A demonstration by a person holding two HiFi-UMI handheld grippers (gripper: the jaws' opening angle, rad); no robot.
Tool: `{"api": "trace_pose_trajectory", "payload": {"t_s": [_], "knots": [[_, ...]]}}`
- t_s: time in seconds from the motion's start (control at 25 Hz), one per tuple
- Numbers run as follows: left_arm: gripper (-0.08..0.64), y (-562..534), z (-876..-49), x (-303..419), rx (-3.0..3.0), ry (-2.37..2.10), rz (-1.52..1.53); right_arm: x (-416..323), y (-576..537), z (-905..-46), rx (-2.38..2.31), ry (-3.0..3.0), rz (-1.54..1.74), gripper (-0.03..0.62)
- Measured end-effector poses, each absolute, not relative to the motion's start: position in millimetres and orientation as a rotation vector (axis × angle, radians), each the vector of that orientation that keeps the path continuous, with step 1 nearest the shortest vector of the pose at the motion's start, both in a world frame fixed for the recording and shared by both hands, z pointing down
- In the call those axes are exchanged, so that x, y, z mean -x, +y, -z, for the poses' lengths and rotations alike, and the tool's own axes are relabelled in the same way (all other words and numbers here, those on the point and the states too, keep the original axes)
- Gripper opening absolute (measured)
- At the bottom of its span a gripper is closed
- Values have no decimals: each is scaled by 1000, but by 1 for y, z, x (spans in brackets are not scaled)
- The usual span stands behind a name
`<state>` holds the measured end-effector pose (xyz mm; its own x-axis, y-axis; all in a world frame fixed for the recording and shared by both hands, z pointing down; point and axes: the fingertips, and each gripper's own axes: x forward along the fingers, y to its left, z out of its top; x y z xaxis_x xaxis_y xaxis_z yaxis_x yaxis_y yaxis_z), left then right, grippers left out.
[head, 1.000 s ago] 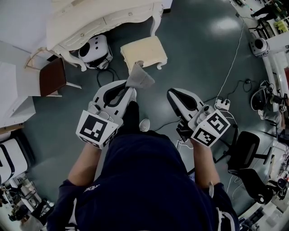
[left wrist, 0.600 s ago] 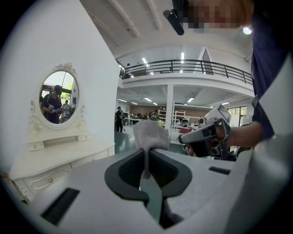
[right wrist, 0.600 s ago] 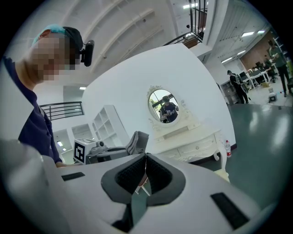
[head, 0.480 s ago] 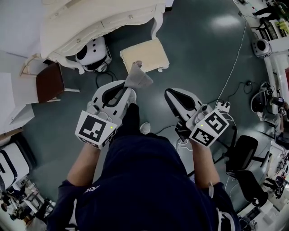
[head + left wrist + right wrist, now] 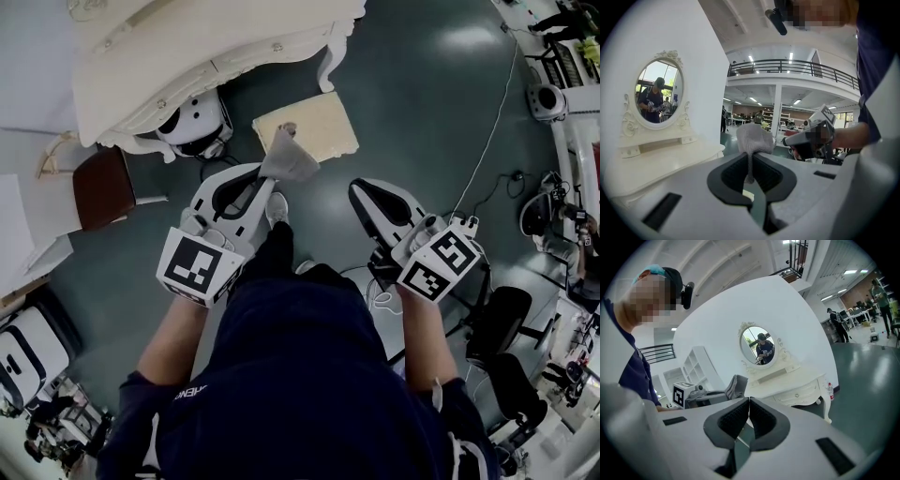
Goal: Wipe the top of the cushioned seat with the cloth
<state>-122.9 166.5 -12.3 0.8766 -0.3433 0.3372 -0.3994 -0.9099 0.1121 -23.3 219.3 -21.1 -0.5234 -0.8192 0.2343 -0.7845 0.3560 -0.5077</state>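
Left gripper (image 5: 750, 174): black-padded jaws clenched on the grey crumpled fabric cloth (image 5: 753, 138). A thin tail of the cloth is pinched between the pads and the bulk bunches up past the tips.

Head view: the cloth sits at the 12 o'clock end of the left gripper. It overlaps the near-left corner of the cream square cushioned seat with white curved legs (image 5: 314, 127). Contact with the cushion cannot be judged from above.

Right gripper (image 5: 749, 416): jaws pressed together, nothing between them. It is held at 3 o'clock of the left gripper, well apart from the seat, over the dark green glossy floor (image 5: 422, 122).

Surroundings:
- White carved dressing table (image 5: 187, 56) at 10 o'clock of the seat. Its oval framed mirror (image 5: 758, 346) shows in the right gripper view.
- White rounded machine with dark patches (image 5: 199, 117) under the table, at 9 o'clock of the seat and near it.
- Brown wooden chair seat (image 5: 101, 186) at 9 o'clock of the left gripper.
- Thin white cable (image 5: 487, 122) across the floor at 3 o'clock.
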Motion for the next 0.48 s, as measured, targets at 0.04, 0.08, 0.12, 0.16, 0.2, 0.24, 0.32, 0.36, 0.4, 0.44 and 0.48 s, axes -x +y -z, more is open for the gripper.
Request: {"api": "trace_pose_trajectory", "payload": {"t_s": [0.04,0.08,0.12,0.16,0.2,0.24,0.32,0.36,0.4,0.44,0.48], "knots": [[31,157,9,123,-2866,-571,-469,22,209,19,1509,2532,902,26],[31,148,6,123,-2864,-570,-472,21,200,17,1516,2525,908,26],[31,139,3,122,-2862,-569,-477,20,191,14,1525,2517,915,26],[31,131,0,122,-2857,-568,-483,18,183,12,1533,2508,924,26],[31,124,-4,122,-2852,-566,-489,17,175,9,1540,2501,933,26],[31,117,-6,121,-2848,-563,-495,15,168,6,1546,2494,942,26],[31,103,-11,121,-2841,-556,-503,13,155,1,1558,2483,955,26],[31,97,-13,121,-2839,-554,-503,12,149,-2,1564,2478,961,26],[31,91,-16,121,-2835,-555,-501,11,144,-4,1570,2472,966,26],[31,86,-18,122,-2830,-558,-499,10,139,-5,1577,2466,971,26],[31,81,-22,123,-2823,-560,-500,10,134,-7,1582,2460,976,26]]}}
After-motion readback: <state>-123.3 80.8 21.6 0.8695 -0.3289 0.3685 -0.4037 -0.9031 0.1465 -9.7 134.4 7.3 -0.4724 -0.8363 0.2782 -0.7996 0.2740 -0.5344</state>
